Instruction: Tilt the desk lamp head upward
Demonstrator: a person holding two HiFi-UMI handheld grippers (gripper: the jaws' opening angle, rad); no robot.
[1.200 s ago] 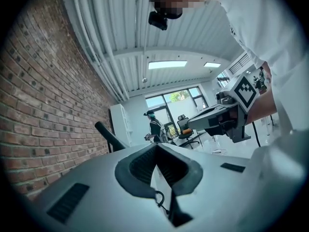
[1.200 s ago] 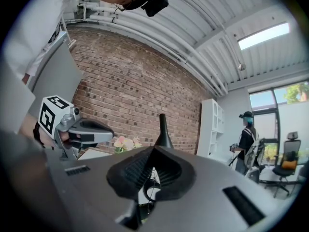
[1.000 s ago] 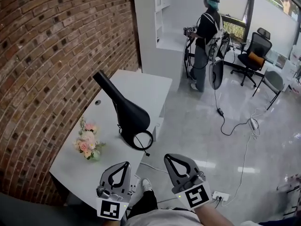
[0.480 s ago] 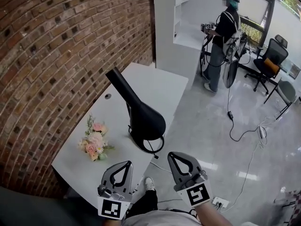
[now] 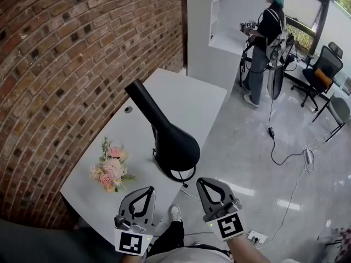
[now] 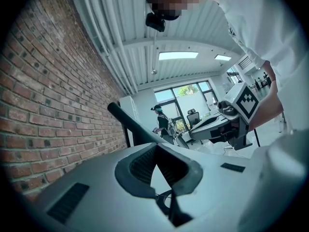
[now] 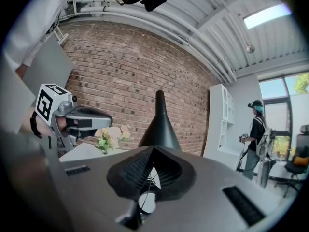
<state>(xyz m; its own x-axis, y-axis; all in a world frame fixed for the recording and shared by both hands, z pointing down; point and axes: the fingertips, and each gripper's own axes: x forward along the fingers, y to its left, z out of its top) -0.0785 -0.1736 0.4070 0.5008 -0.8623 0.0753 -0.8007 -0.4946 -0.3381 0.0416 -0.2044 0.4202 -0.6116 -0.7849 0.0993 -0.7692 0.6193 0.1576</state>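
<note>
A black desk lamp (image 5: pixel 174 146) stands near the front of the white desk (image 5: pixel 200 100). Its wide cone head hangs low over a ring base, and its thin neck slants up to the left. In the left gripper view the lamp (image 6: pixel 129 123) rises just beyond the jaws. The right gripper view has the lamp (image 7: pixel 159 125) straight ahead. My left gripper (image 5: pixel 149 190) and right gripper (image 5: pixel 201 181) hover side by side short of the desk's front edge, below the lamp. Both are shut with nothing in them. Neither touches the lamp.
A small bunch of pink flowers (image 5: pixel 109 167) sits on the desk left of the lamp, by the brick wall (image 5: pixel 66 64). A person (image 5: pixel 267 34) stands far back near an office chair (image 5: pixel 323 73). A cable (image 5: pixel 290 158) and a power strip (image 5: pixel 253 237) lie on the floor.
The head view has shifted, so the lamp and desk now sit lower and further right in it and look slightly nearer. Both grippers stay shut, low in front of me.
</note>
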